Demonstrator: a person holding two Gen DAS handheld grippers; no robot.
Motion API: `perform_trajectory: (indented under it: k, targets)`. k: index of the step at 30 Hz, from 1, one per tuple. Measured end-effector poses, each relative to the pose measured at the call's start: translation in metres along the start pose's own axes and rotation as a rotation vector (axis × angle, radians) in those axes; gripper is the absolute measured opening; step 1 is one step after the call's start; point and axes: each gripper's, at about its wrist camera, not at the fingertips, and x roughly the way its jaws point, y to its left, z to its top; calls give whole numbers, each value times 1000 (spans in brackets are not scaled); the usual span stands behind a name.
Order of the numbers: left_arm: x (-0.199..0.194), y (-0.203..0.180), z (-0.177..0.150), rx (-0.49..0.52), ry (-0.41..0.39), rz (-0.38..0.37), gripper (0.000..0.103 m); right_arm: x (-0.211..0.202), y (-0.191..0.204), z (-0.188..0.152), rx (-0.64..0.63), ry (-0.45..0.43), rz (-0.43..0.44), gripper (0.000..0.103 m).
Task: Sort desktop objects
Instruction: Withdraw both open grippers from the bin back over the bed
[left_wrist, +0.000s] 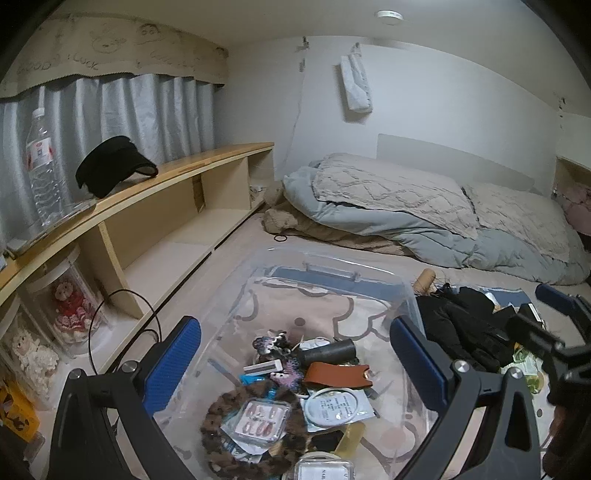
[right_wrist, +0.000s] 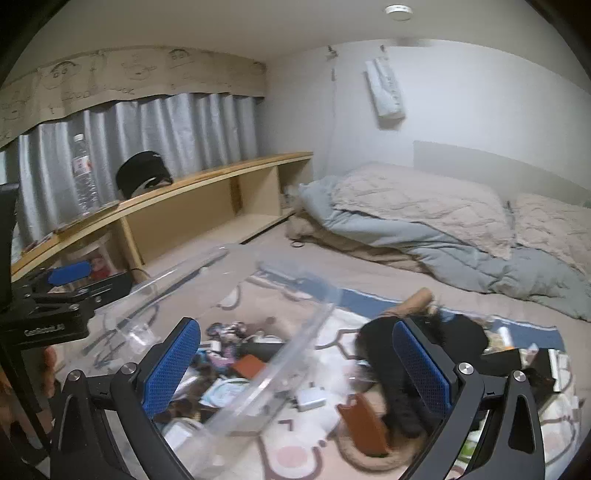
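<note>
Bedding and a patterned mat fill the floor. My left gripper (left_wrist: 295, 354) hangs wide open and empty over the clear bin (left_wrist: 369, 273); my right gripper (right_wrist: 295, 354), also spread empty, sits nearer the loose brown leather case (right_wrist: 364, 424), just ahead-right of it.

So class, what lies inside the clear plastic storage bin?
Inside the clear plastic storage bin: a brown leather tag, a black cylinder, a leopard-print scrunchie and a press-on nail pack. Whatever lies beneath that pile is covered.
</note>
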Motion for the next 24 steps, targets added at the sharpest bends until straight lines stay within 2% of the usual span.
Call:
perform_trajectory:
  k: [10,24]
  targets:
    - [-6,-33,5,30,-35,-51,103,-29,-56,-3,56,-30,-108,103]
    - [-9,-86,6,79,-49,-145,103,-68,-119,-24,94,-25,-261,103]
